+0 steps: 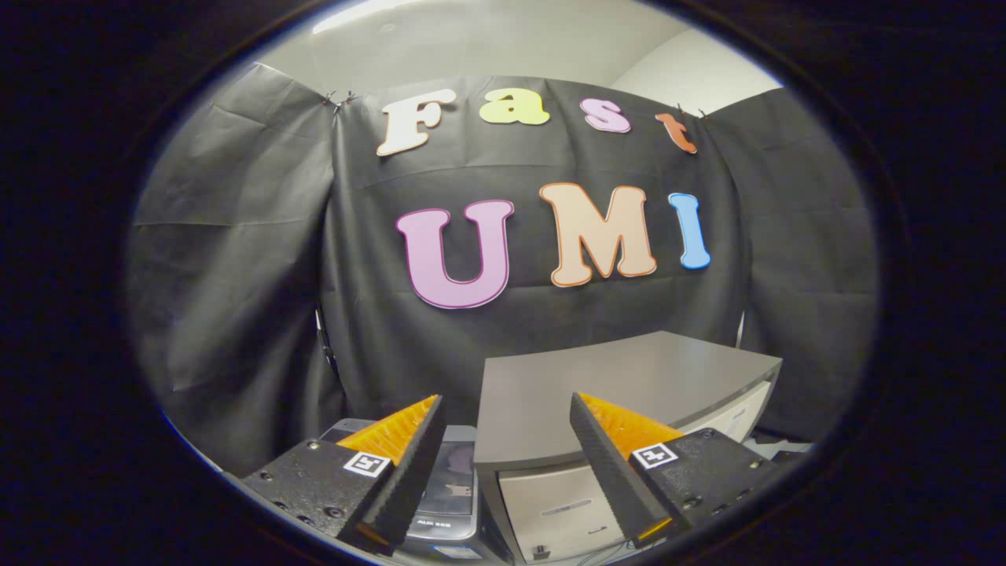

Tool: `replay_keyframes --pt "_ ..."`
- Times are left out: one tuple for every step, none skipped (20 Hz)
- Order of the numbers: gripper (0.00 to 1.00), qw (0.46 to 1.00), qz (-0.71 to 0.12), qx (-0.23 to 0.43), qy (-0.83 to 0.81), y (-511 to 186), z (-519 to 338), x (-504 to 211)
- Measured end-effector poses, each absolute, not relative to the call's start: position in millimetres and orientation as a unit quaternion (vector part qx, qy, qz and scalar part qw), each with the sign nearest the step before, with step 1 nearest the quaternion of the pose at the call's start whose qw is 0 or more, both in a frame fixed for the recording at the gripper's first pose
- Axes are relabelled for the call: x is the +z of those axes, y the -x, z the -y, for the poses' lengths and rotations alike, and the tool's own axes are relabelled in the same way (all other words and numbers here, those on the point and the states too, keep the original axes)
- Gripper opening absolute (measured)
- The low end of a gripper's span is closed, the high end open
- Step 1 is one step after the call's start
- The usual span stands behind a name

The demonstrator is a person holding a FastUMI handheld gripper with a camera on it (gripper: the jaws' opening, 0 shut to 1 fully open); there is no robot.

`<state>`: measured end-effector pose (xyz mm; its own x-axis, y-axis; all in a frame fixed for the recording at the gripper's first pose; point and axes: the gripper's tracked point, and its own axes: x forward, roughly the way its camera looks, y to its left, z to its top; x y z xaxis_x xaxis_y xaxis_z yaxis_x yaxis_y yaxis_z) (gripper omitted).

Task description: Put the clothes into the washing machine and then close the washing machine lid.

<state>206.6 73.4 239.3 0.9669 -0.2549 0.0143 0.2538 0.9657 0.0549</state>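
While gripper [503,440] gapes empty, washing machine [452,491] below, beside cabinet [621,393].

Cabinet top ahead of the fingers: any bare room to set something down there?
Yes. The grey cabinet top is bare right back to the black cloth wall. It is tighter beside the cabinet, where a small glossy appliance sits close against it. The hand-held gripper is open, holding nothing.

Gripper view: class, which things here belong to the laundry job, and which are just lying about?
Job: claw, open and empty; grey appliance just beyond its fingers, probably the washing machine.
Lying about: drawer cabinet; black cloth wall.
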Motion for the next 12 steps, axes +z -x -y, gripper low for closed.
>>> replay_keyframes --pt "0.96 0.991 0.011 -0.127 -0.029 -198.6 -72.4 238.9" --pt "0.96 0.991 0.017 -0.127 -0.035 -192.1 -72.2 240.5" --pt "0.96 0.991 0.025 -0.122 -0.039 -185.3 -71.8 243.6" --pt "0.96 0.992 0.031 -0.118 -0.04 -177.4 -72.1 244.1" --pt "0.96 0.992 0.036 -0.115 -0.035 -169.2 -71.7 245.1" --pt "0.96 0.992 0.041 -0.113 -0.027 -161.9 -69.5 244.8" --pt "0.96 0.993 0.048 -0.11 -0.02 -153.7 -67.6 246.4" --pt "0.96 0.993 0.054 -0.106 -0.015 -146.0 -66.5 245.0" --pt "0.96 0.993 0.061 -0.101 -0.014 -138.0 -65.4 243.9" --pt "0.96 0.993 0.069 -0.098 -0.016 -131.5 -62.7 243.5" --pt "0.96 0.992 0.075 -0.098 -0.024 -124.1 -58.4 242.0" --pt "0.96 0.992 0.077 -0.099 -0.031 -121.3 -54.5 238.4"
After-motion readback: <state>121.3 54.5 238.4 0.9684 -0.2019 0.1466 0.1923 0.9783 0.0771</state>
